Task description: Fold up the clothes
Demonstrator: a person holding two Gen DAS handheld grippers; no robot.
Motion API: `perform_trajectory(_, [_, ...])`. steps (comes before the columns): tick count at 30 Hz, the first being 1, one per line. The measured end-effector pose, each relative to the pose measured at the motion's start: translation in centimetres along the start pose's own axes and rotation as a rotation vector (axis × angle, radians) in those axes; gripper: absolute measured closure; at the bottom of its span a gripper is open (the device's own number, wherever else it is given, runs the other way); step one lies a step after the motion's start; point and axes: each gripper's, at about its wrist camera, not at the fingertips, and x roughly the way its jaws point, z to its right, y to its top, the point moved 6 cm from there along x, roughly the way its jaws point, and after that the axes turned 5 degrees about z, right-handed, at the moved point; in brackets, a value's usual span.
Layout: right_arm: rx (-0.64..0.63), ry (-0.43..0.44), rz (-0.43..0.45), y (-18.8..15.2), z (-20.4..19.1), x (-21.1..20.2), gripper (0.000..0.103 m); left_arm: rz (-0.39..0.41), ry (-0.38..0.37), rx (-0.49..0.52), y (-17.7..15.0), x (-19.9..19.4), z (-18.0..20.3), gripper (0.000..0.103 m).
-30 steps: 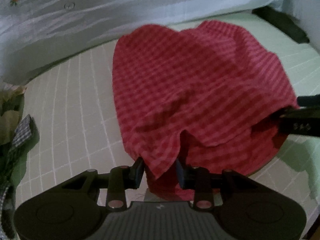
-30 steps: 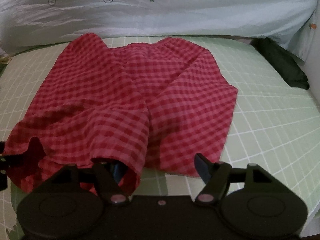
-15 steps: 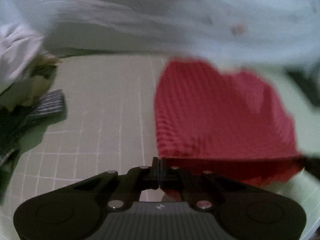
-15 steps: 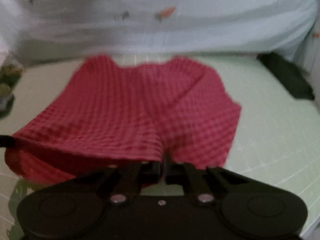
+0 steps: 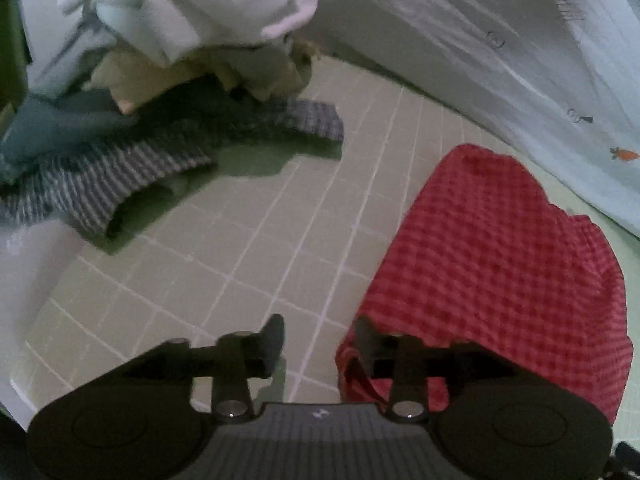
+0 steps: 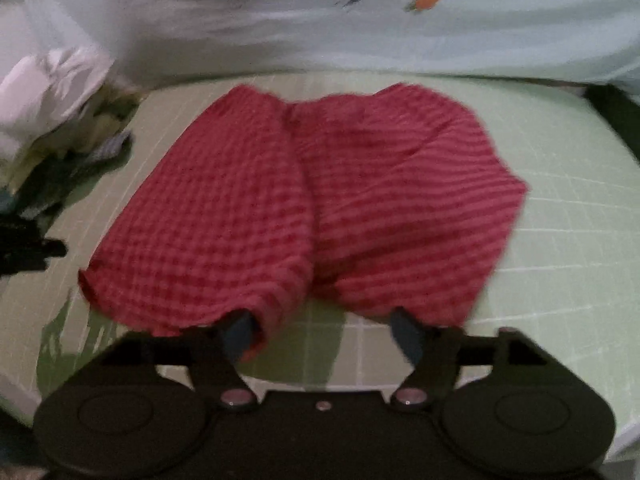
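Red checked shorts [image 6: 304,208] lie spread mid-mattress [image 5: 248,248], legs toward you; your right gripper [image 6: 320,332] gapes at their near hems, your left gripper [image 5: 318,340] gapes at their left edge.

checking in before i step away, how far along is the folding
Done: the red checked shorts lie on the green mat with one fold. In hand: nothing; the left gripper and right gripper have open jaws. Left: further folds, perhaps, and the unfolded clothes pile.

Green gridded bed [image 6: 560,208]: red checked shorts [image 6: 304,208], clothes pile [image 5: 152,92], carrot-print duvet [image 6: 360,24].
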Motion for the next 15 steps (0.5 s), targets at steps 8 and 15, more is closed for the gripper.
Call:
perform_trajectory(8, [0.104,-0.063,0.009,-0.6,3.1,-0.9,0.022,-0.032,-0.057,0.18,-1.0,-0.8,3.4,0.051])
perform_trajectory(15, [0.154,-0.124,0.06,-0.1,4.2,-1.9,0.021,-0.067,-0.062,0.25,-2.6,-0.8,4.2,0.054])
